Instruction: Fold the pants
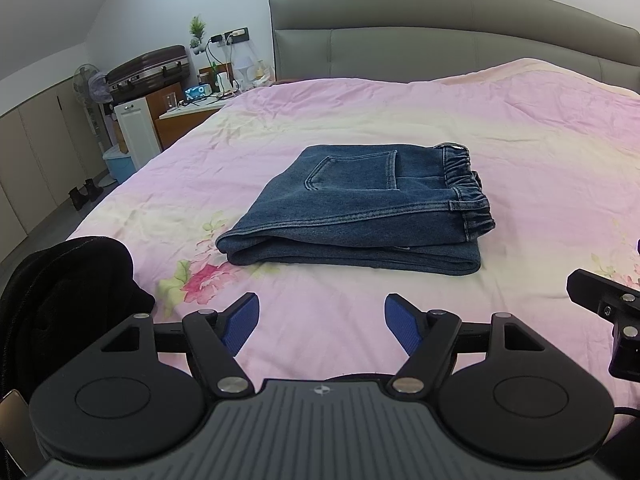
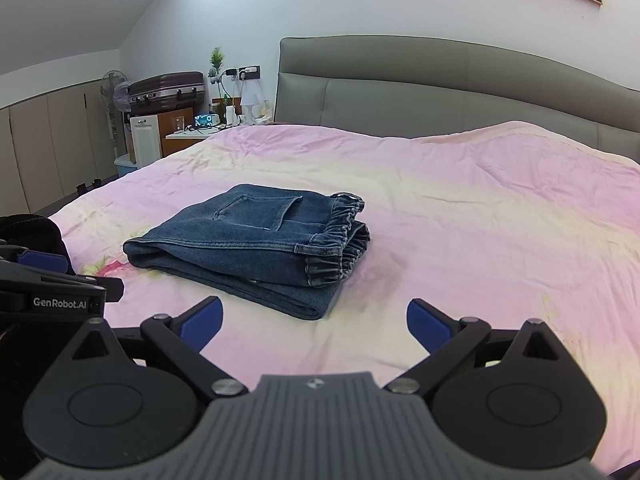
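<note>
Pants (image 1: 360, 204) look folded on bedspread (image 1: 520, 152); left gripper (image 1: 320, 322) and right gripper (image 2: 314, 320) wide, empty — just keep clear.

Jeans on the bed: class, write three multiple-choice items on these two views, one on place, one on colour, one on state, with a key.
1. Where do the jeans lie?
A. on the pink bedspread
B. on the suitcase
C. on the floor

2. What colour are the pads on the left tongs and right tongs?
A. red
B. blue
C. white

3. What state are the jeans in?
A. spread flat
B. hanging from the tongs
C. folded into a stack

Key: 1 A, the denim rests on the bedspread before the headboard; 2 B, all pads show blue; 3 C, layers are stacked with the back pocket on top, and both tongs stand open, apart from the jeans.
</note>
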Motion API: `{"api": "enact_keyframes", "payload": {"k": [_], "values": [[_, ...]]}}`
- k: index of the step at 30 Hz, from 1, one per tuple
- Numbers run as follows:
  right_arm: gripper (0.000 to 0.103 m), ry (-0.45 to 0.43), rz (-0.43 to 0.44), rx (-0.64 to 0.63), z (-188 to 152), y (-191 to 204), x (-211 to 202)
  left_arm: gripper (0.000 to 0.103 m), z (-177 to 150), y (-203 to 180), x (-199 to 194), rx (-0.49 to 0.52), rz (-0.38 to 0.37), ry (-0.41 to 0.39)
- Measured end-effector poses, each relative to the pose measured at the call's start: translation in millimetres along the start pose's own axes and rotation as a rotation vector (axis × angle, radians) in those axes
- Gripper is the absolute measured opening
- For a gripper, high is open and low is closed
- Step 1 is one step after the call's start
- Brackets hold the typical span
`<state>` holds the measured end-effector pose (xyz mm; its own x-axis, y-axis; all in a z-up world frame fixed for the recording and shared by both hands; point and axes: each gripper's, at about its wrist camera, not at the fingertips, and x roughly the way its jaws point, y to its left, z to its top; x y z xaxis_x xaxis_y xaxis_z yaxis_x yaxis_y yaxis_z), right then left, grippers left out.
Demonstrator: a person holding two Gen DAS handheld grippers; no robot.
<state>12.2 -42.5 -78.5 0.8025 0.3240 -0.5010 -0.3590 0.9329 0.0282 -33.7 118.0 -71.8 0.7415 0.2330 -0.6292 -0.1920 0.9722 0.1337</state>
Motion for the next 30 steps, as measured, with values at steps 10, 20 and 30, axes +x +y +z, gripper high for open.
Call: {"api": "enact_keyframes", "payload": {"k": [10,20,30], "values": [[0.095,0.004,-0.002,0.005,0.5,-0.3,1.4,0.084,0.6,0.9,-0.8,0.004,-0.008,-0.001],[0.095,0.007,-0.002,0.007,0.3,-0.2,1.6,0.083,1.2,2.1,-0.5,0.005,-0.021,0.001],[0.095,0.008,-0.002,0.011,-0.4,-0.6,2.5,0.083,0.5,1.5,0.8,0.022,-0.029,-0.006]]}}
